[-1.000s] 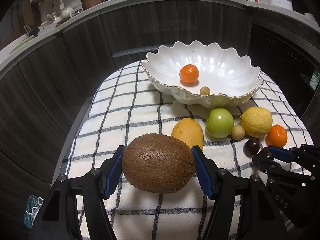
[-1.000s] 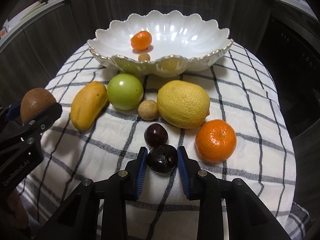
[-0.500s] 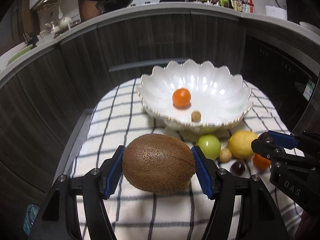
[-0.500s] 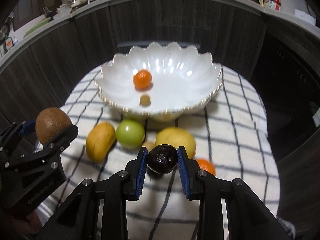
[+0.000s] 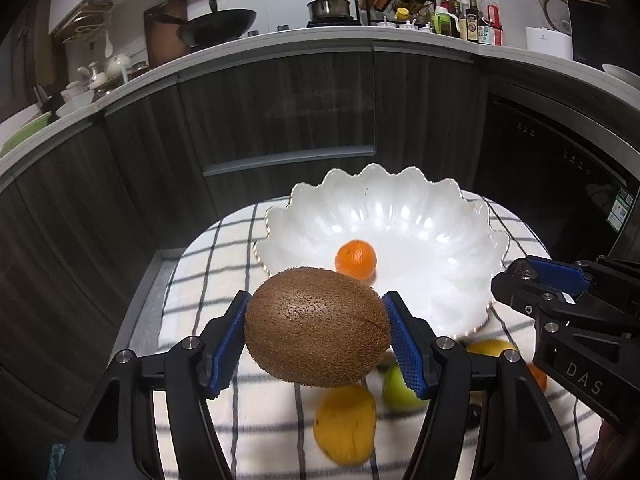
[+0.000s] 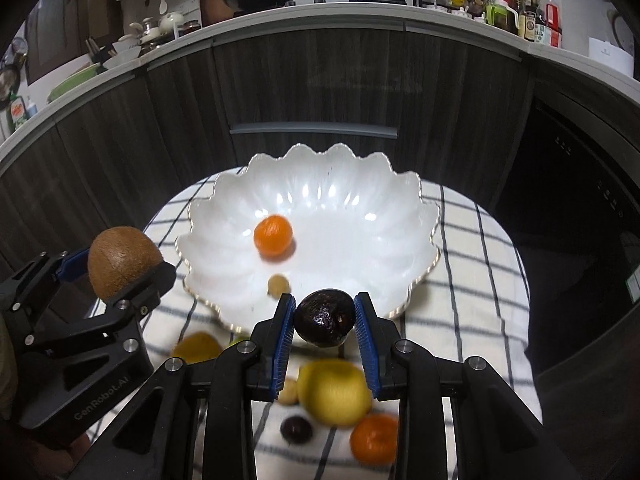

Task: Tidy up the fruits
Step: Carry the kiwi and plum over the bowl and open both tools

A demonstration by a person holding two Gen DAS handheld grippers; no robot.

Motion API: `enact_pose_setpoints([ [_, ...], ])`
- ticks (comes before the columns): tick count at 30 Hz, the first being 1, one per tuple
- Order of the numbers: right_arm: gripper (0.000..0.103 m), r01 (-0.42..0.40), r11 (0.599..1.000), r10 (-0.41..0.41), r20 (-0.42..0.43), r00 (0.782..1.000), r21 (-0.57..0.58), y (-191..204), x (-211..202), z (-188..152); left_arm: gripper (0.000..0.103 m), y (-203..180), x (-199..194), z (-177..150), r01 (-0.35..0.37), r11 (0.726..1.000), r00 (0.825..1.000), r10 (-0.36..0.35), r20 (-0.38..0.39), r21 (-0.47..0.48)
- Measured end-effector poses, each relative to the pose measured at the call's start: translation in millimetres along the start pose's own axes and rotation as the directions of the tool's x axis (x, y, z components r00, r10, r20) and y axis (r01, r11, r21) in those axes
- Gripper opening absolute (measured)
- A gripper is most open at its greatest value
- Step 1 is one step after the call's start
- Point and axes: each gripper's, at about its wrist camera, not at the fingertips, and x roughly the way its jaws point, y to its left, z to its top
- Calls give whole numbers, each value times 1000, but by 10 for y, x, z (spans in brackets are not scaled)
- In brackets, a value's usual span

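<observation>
A checked cloth [image 6: 472, 264] covered the table in a dark-cabineted kitchen. The white scalloped bowl [image 6: 360, 208] held only a tangerine [image 6: 273, 236] and a small tan fruit [image 6: 279, 285], so most sorting remained. The left gripper [image 5: 318, 334] clamped a kiwi [image 5: 318, 326] near the bowl's left rim; the right gripper [image 6: 325, 324] pinched a dark fruit [image 6: 325, 322] at its near rim. A lemon [image 6: 334, 394], mango [image 5: 346, 424], green apple [image 5: 396, 390] and others lay on the cloth

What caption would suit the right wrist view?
Right gripper holds a dark fruit near the white bowl; left gripper carries a kiwi.
</observation>
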Motion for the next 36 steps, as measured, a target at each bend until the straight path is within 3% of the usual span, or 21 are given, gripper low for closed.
enact_pose_setpoints([
  [18,32,-14,999,17,-77,997,35,-204,573,159,65,-169,727,205,87,996,993,-84,-88,28],
  [32,32,7,999,-4,-110,994,32,-214,670,150,67,-158,832,144,79,997,985,-75,-156,18],
  [36,49,19,999,-13,-103,995,51,-255,640,165,79,-141,751,203,25,999,993,-21,-118,32],
])
